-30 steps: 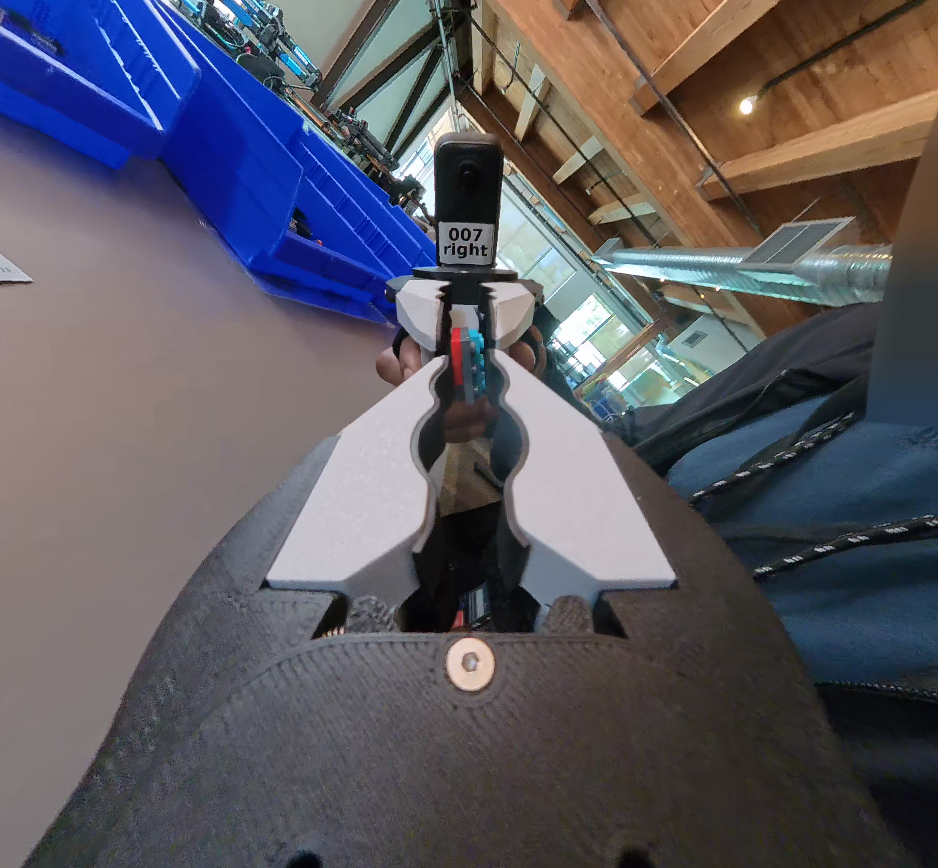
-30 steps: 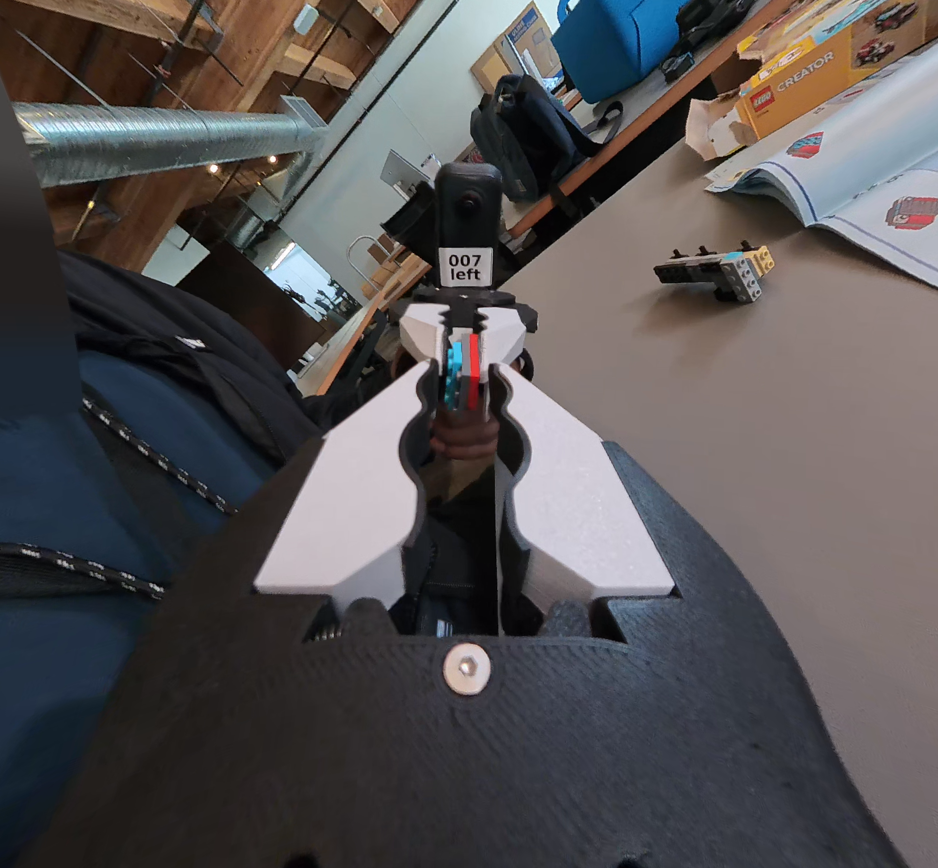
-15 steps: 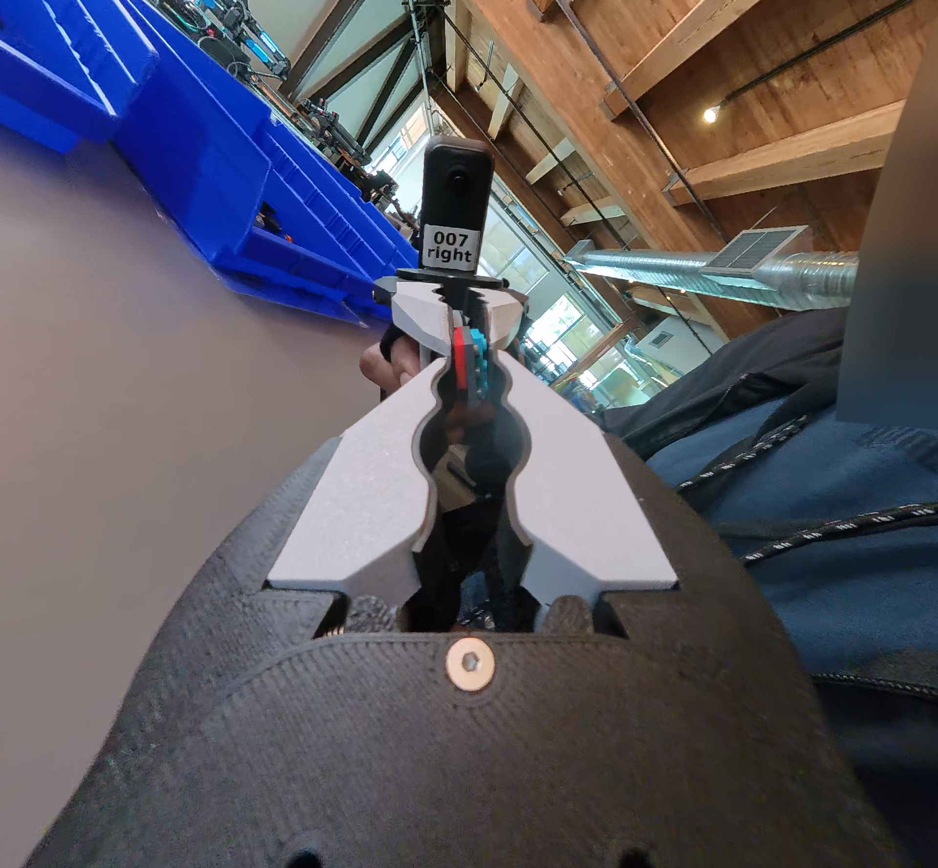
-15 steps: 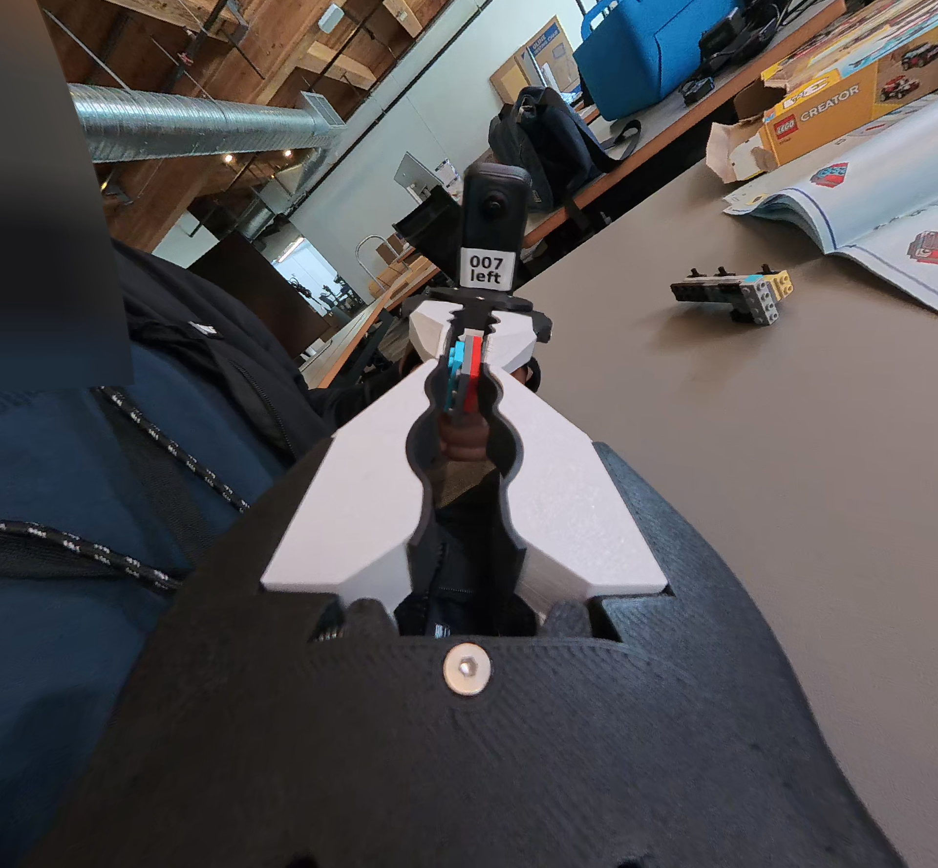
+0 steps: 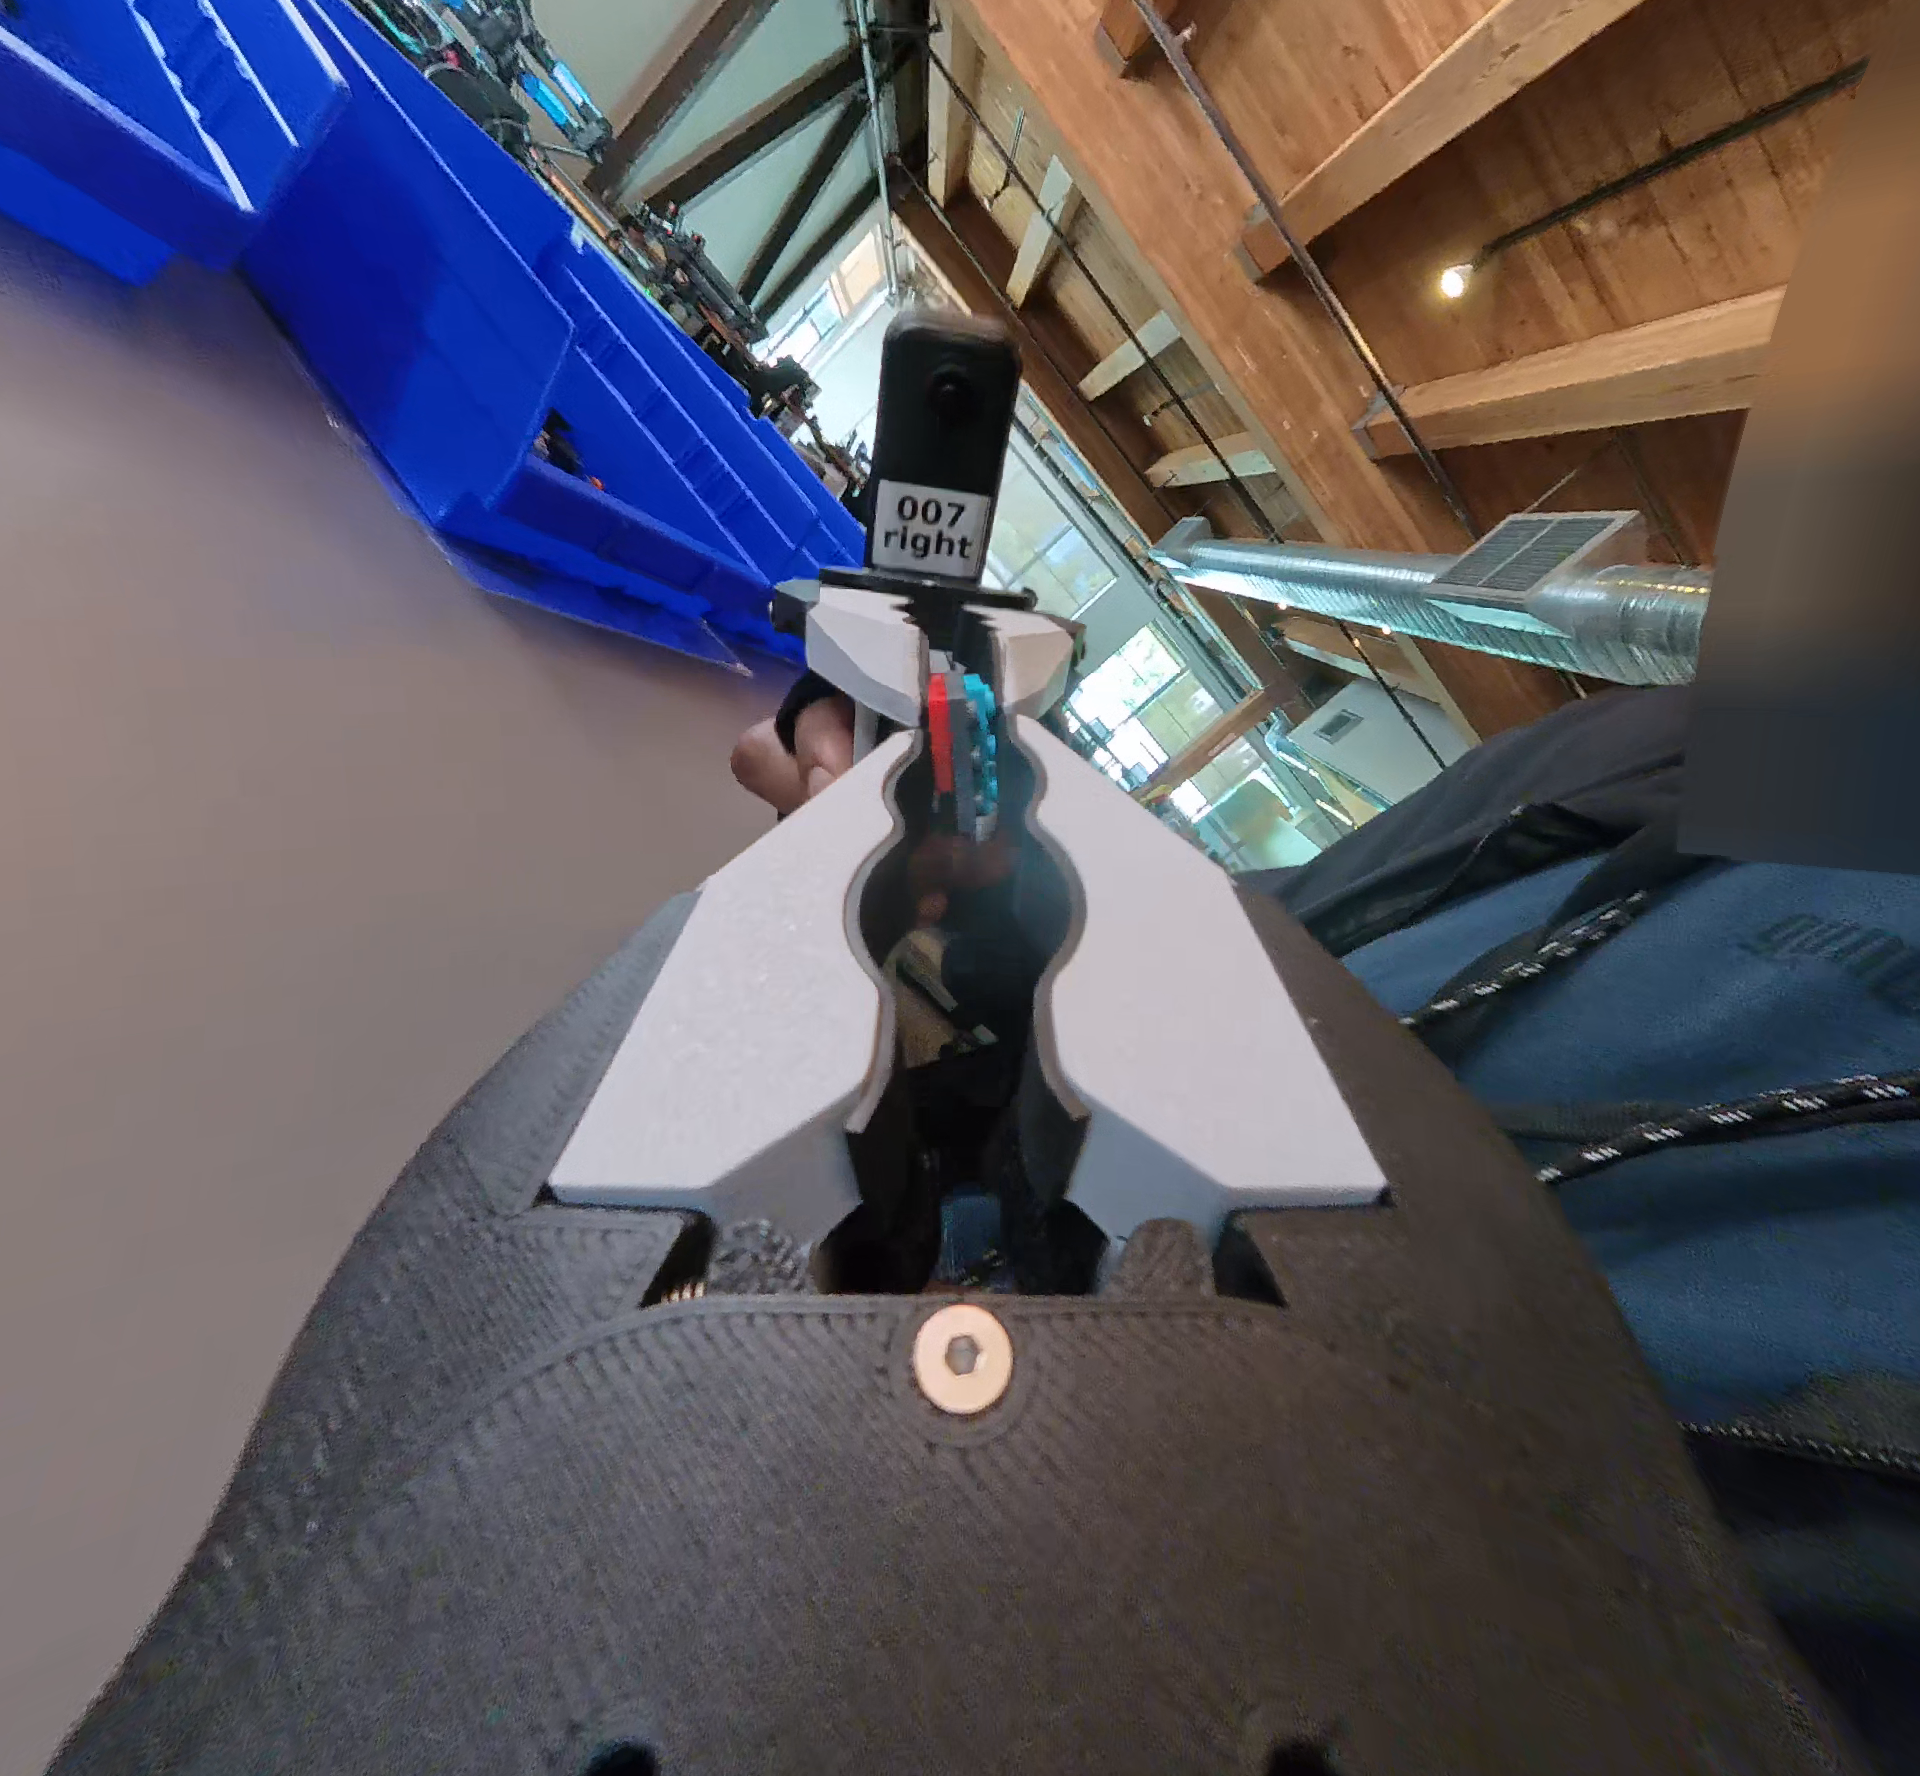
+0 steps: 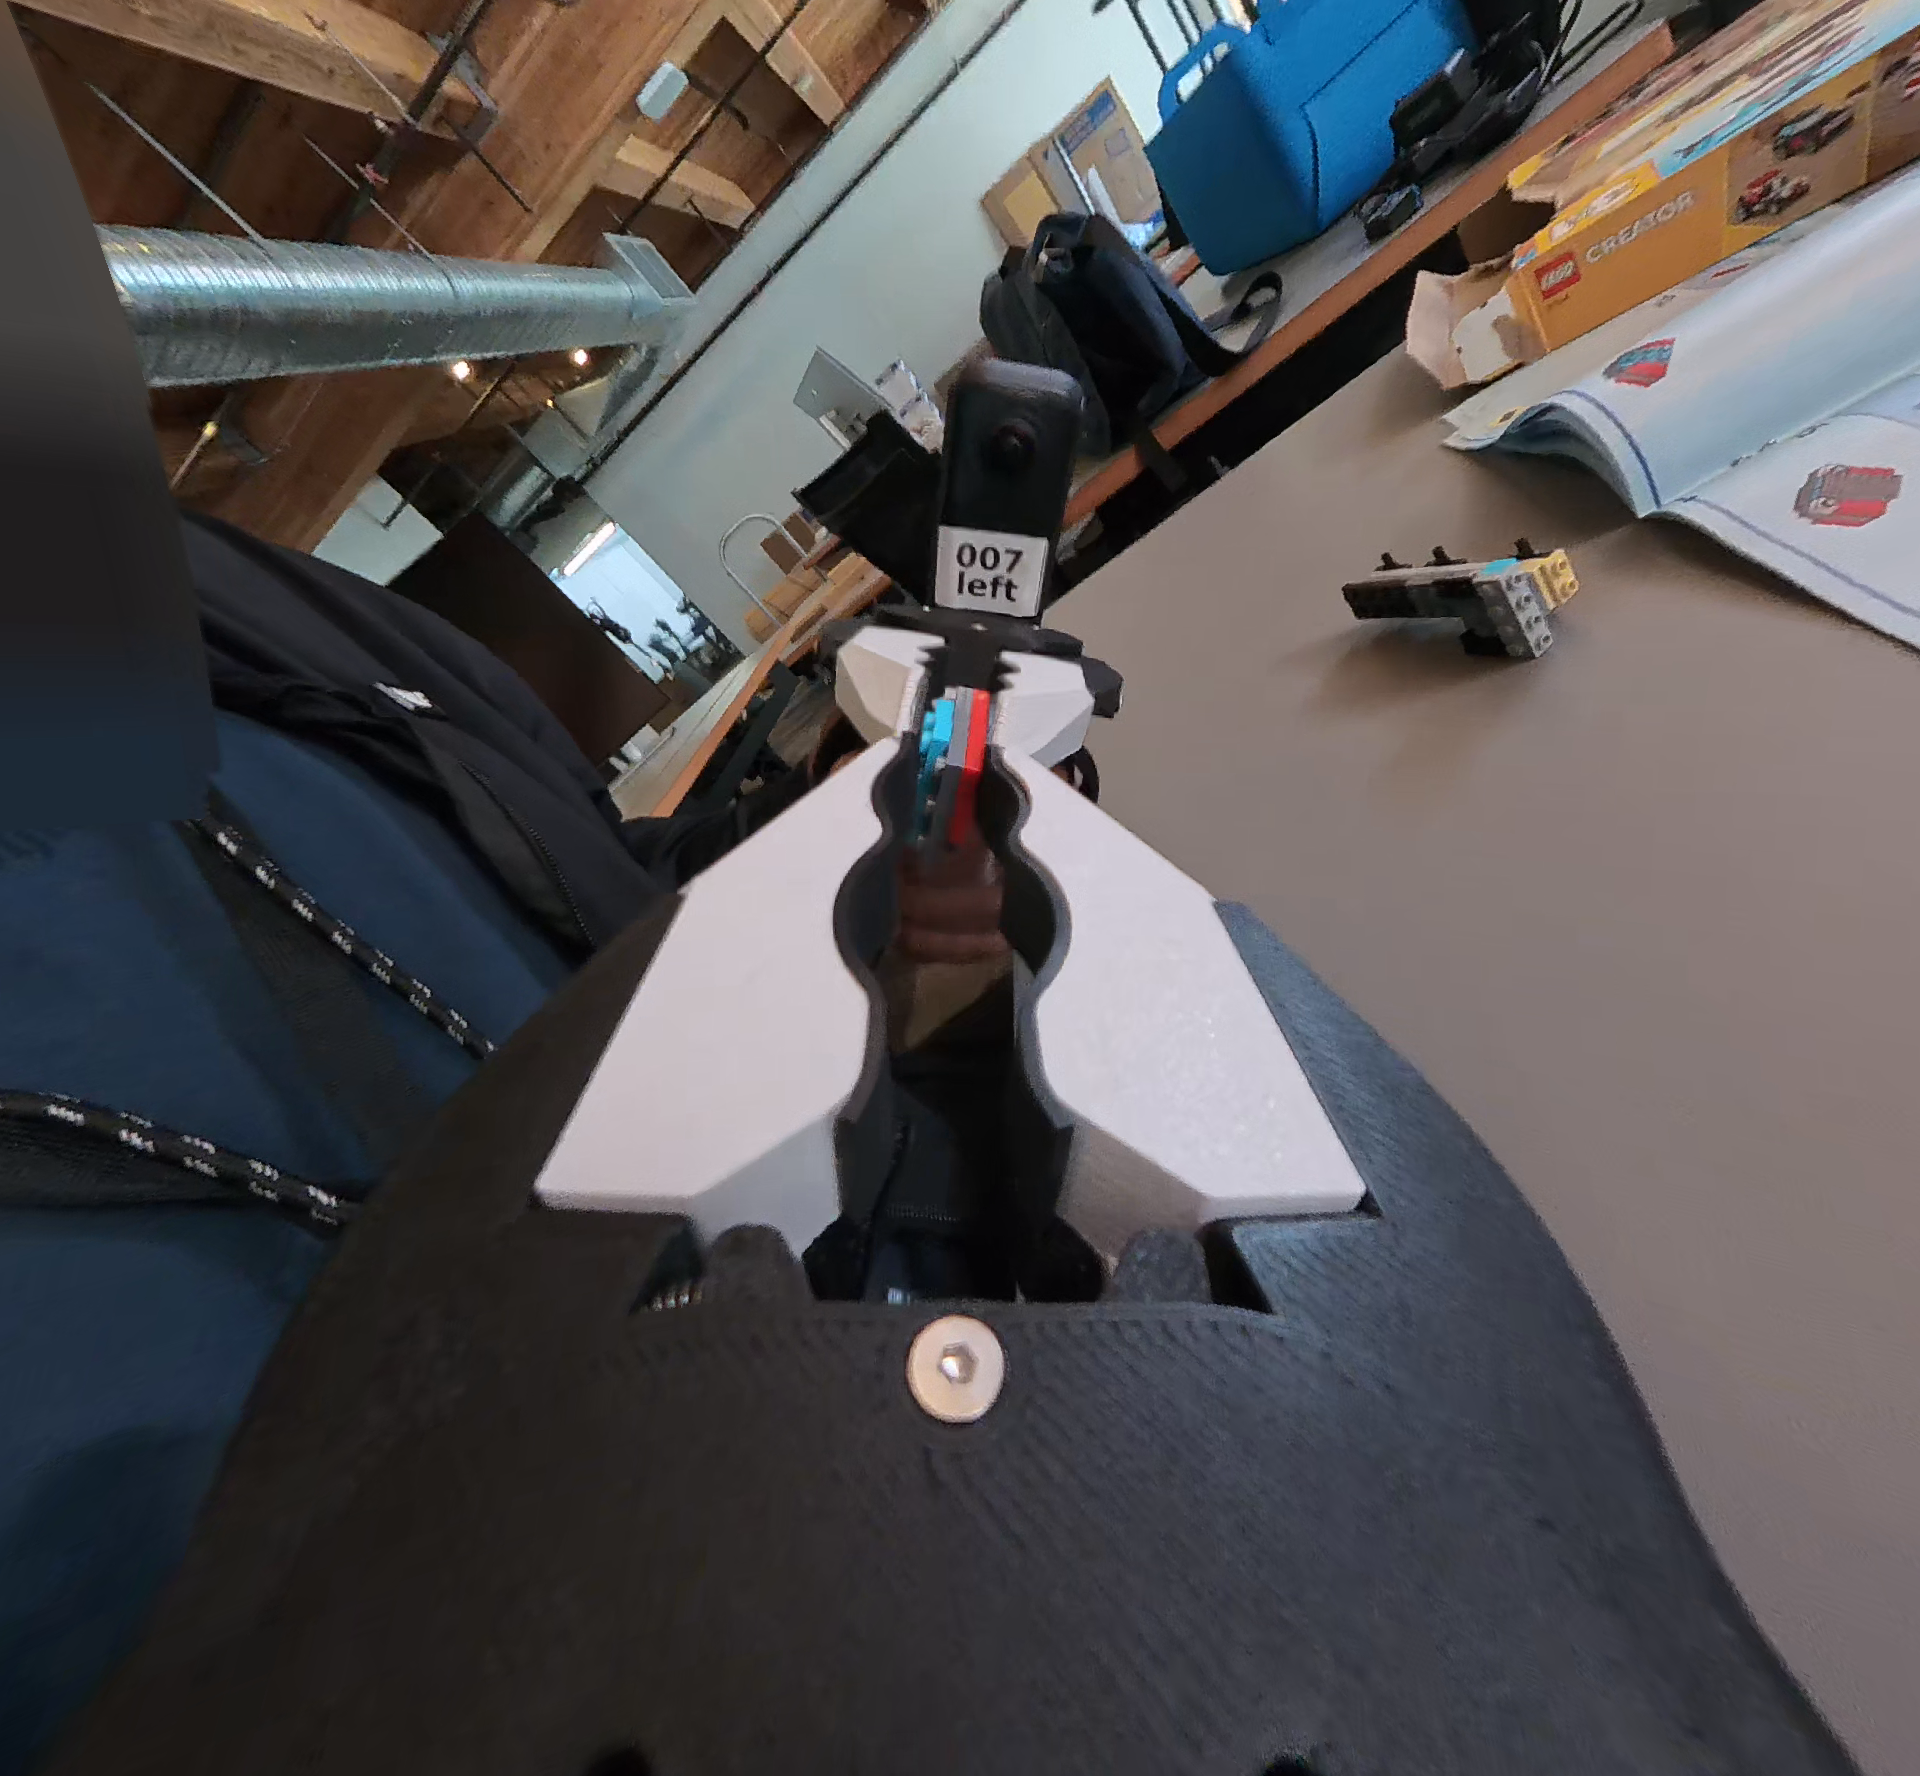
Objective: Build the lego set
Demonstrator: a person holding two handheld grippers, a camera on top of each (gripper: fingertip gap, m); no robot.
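A small stack of lego plates (image 5: 961,752), red, grey and light blue, is held in the air above the brown table (image 5: 312,791). My left gripper (image 5: 961,770) is shut on it from one end. My right gripper (image 5: 940,677) faces it tip to tip and is shut on the same stack. In the right wrist view the stack (image 6: 951,762) sits between my right gripper's (image 6: 948,786) fingertips, with the left gripper (image 6: 966,687) just behind it. A black, grey and yellow lego assembly (image 6: 1455,596) lies on the table to the right.
Blue plastic bins (image 5: 416,303) stand along the table's far side in the left wrist view. An open instruction booklet (image 6: 1766,448) and a yellow lego box (image 6: 1683,220) lie at the right. A person in a dark blue jacket (image 6: 156,999) is close behind the grippers. Left and right tips are no more than a few centimetres apart.
Both grippers have tilted and shifted slightly together. They stay tip to tip and clamped on the plate stack. The assembly on the table has not moved.
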